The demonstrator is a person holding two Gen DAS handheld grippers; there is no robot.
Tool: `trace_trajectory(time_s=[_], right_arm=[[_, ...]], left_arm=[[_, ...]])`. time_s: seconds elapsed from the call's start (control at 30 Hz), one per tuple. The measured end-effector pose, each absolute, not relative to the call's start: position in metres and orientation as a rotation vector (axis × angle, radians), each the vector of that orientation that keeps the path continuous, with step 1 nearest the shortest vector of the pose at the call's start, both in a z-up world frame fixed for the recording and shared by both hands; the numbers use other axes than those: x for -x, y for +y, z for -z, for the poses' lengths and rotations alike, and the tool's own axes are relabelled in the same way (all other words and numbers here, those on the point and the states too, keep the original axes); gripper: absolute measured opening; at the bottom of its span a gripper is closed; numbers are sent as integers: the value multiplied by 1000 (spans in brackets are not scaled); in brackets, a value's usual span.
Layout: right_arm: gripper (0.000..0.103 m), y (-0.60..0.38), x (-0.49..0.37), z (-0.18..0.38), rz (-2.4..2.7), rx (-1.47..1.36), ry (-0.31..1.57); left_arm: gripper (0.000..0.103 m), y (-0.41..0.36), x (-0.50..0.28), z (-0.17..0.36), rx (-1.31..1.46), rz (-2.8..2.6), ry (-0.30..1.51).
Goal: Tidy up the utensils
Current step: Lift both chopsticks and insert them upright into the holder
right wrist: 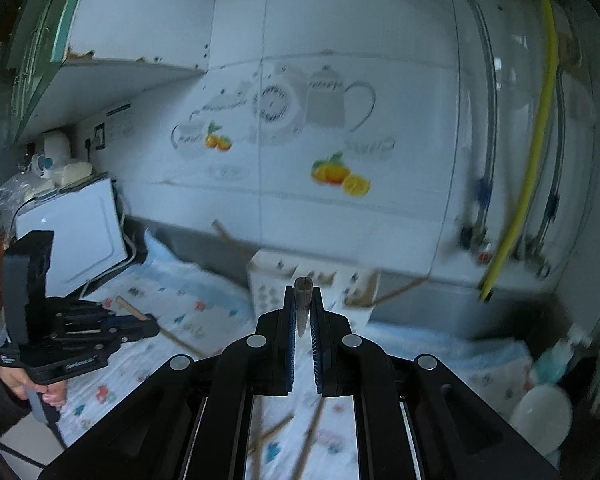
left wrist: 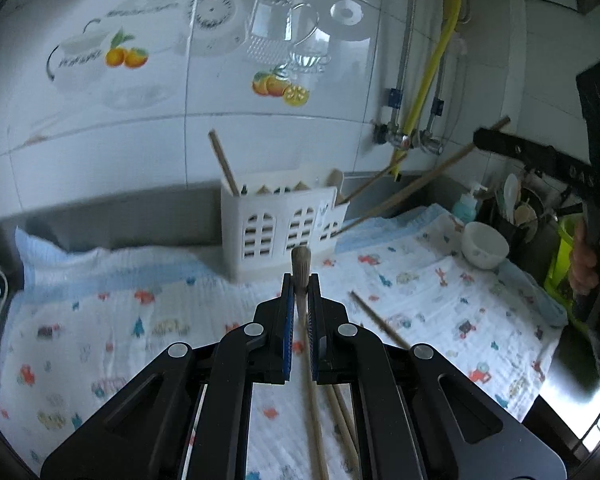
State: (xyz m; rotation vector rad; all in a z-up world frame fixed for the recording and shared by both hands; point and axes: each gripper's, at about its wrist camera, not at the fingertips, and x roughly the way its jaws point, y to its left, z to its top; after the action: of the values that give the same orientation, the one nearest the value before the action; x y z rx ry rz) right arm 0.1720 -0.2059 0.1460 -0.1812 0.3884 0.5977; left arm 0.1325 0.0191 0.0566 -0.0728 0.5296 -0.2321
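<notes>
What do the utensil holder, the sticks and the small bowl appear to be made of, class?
Utensil holder: white, probably moulded plastic, judging by its cut-out window slots.
Sticks: tan and matte, likely wood or bamboo; the left gripper clamps one.
Small bowl: white, smooth, seemingly glazed ceramic, though plastic is possible.

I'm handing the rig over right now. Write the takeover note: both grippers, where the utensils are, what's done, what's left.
Left gripper: shut on a long wooden utensil, held above the cloth.
Right gripper: shut on a thin wooden stick, raised.
White plastic utensil holder stands at the back of the patterned cloth, against the wall.
Done: a few wooden sticks already stand in the holder.
Left: drop in both held pieces, then collect the loose chopsticks on the cloth.
</notes>
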Motion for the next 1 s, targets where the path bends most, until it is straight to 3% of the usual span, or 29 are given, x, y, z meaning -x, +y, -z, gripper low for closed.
trace_trajectory(time_s=[0.33, 0.73, 1.0], right_arm=[[7, -198, -224, -184, -507, 254, 373], [7, -181, -290, -147, -519, 245, 530], [7, -180, -309, -120, -516, 241, 578]], left_arm=[[5, 8, -157, -94, 25, 249, 484], [5, 9, -190, -179, 6, 214, 308], [5, 18, -231, -177, -13, 120, 304]])
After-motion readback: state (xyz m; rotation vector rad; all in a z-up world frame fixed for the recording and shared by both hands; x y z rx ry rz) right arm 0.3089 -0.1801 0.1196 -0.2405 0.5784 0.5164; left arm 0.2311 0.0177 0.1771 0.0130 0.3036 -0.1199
